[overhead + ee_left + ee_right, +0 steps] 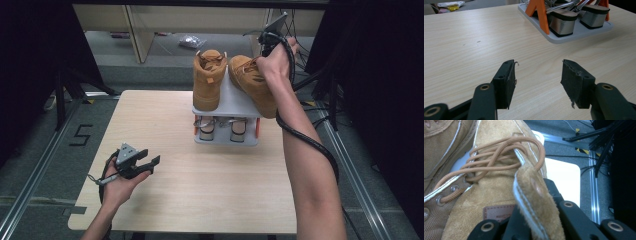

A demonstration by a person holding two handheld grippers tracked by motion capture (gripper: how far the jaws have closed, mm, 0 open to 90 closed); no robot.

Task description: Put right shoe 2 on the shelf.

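Up top, right tool (534, 230) clamped on tan boot's (252, 82) collar; left tool (537, 82) wide open, empty.

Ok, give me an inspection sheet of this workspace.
Surface: light wooden table, bare in front.
Job's things: two tan boots; left boot on the grey shoe rack, right boot tilted at its edge.
Clutter: two block-heeled shoes on the rack's lower tray.
Grippers: right gripper shut on the right boot's collar; left gripper open, off the boots.
Cables: black cable along right forearm.
Surroundings: grey floor, black curtains.
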